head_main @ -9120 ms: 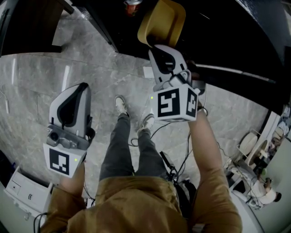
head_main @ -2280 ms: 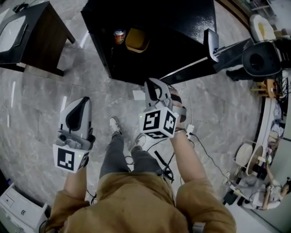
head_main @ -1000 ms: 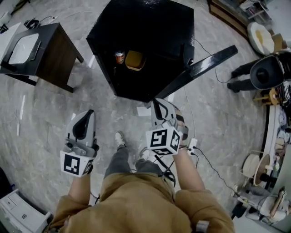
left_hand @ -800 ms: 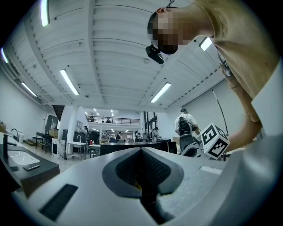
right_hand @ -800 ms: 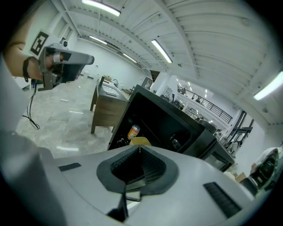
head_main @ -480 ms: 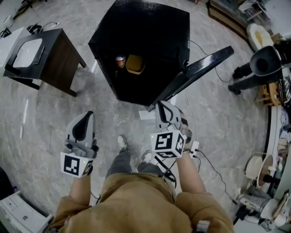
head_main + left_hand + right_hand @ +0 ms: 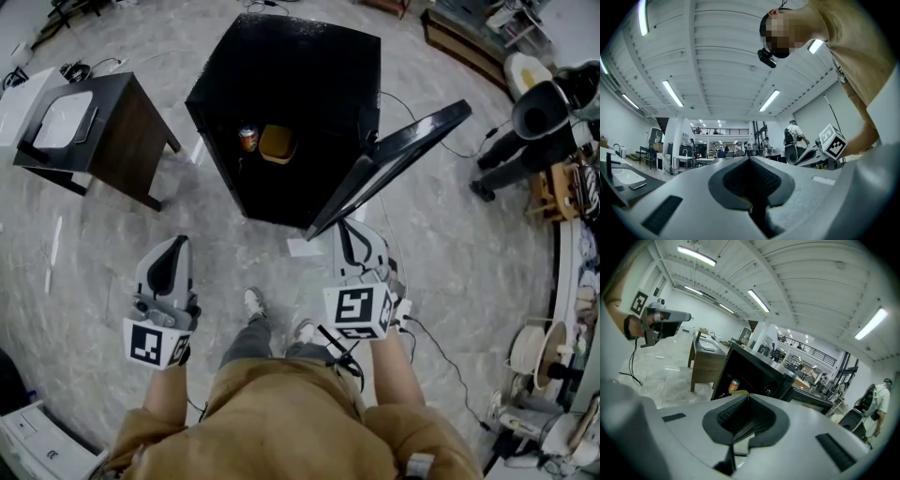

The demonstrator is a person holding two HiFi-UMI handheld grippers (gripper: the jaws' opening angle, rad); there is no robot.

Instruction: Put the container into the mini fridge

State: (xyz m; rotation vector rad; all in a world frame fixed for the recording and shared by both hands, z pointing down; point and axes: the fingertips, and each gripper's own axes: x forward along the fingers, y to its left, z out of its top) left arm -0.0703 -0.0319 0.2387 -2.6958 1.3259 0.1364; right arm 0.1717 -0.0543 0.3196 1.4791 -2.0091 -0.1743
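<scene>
The right gripper (image 7: 747, 395) has its jaws pressed together on nothing, and the left gripper (image 7: 749, 157) is likewise closed and empty; both hang well short of the black mini fridge (image 7: 291, 56), whose door (image 7: 394, 164) stands open. The yellow container (image 7: 278, 143) already sits inside, just beside a drinks can (image 7: 247, 139). It looks like light, stiff, smooth plastic, probably best pinched at its rim. From here it reads as a rounded, nearly square shape, so I cannot tell its long axis or which way its mouth faces.
</scene>
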